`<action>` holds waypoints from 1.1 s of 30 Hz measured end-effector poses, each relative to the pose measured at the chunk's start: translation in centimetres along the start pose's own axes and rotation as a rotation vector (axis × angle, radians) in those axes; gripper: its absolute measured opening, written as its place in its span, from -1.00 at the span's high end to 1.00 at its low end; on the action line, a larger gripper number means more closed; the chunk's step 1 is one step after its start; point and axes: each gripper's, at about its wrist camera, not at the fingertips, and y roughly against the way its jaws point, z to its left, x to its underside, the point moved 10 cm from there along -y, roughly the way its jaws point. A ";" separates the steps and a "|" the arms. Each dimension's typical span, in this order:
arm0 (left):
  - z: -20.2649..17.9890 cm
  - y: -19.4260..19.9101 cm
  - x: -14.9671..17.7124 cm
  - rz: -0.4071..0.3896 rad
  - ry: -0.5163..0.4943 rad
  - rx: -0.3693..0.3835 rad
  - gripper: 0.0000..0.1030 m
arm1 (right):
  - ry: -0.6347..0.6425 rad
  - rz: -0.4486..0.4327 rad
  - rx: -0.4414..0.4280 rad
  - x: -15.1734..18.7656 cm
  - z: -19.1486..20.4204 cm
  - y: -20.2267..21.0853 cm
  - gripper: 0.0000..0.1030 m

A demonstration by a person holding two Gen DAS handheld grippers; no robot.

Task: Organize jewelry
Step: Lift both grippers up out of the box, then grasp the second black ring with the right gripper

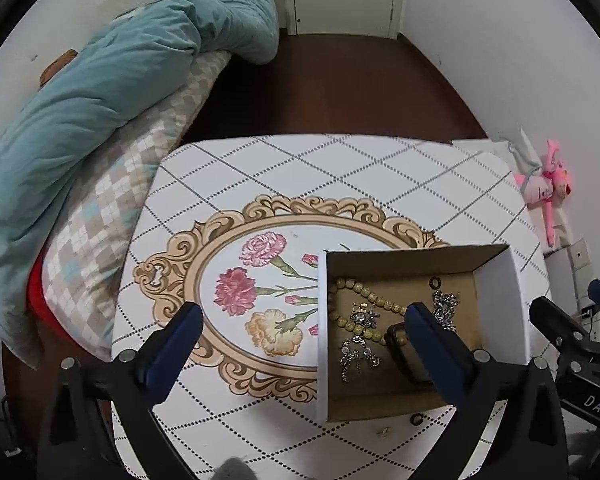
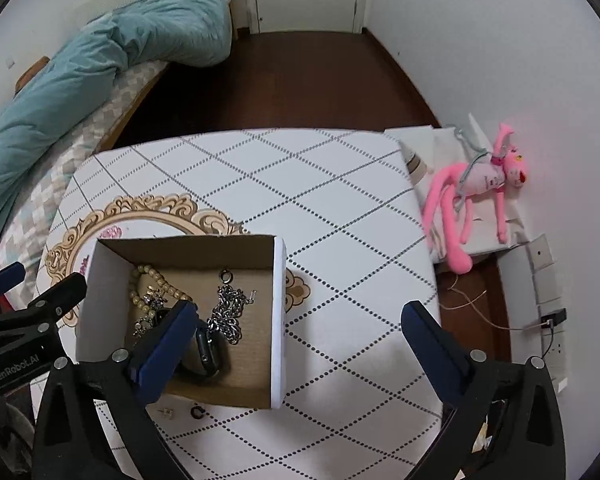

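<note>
Open cardboard box (image 1: 500,280) on the table (image 1: 340,168), holding the jewelry: a beaded bracelet (image 1: 364,296) toward the left wall, a silver chain (image 2: 226,312) toward the right, a rhinestone piece (image 1: 356,354) near the front, a dark watch (image 2: 206,354) at centre front, and a small dark ring (image 2: 226,276) by the rear wall. Two items lie outside on the table, just in front of the box: another dark ring (image 2: 196,412) and a small pale earring (image 2: 166,412).

Left claw (image 1: 304,316): wide open and empty, its right finger over the box interior and its left finger over the floral medallion (image 1: 260,280). Right claw (image 2: 300,312): wide open and empty, its left finger above the watch and its right finger over bare table right of the box.

Beyond the table: a bed with teal quilt (image 1: 100,80) at left, a pink plush toy (image 2: 480,188) at right.
</note>
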 end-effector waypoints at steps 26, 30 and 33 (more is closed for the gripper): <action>5.6 -3.8 16.6 0.146 0.017 -0.110 -1.00 | 0.044 0.038 -0.190 13.5 8.3 -3.6 0.03; 6.2 -3.7 16.5 0.140 0.024 -0.121 -1.00 | 0.094 0.040 -0.163 13.9 9.8 -4.7 0.24; 6.1 -3.5 16.2 0.131 0.023 -0.125 -1.00 | 0.122 0.026 -0.113 14.0 9.9 -4.7 0.58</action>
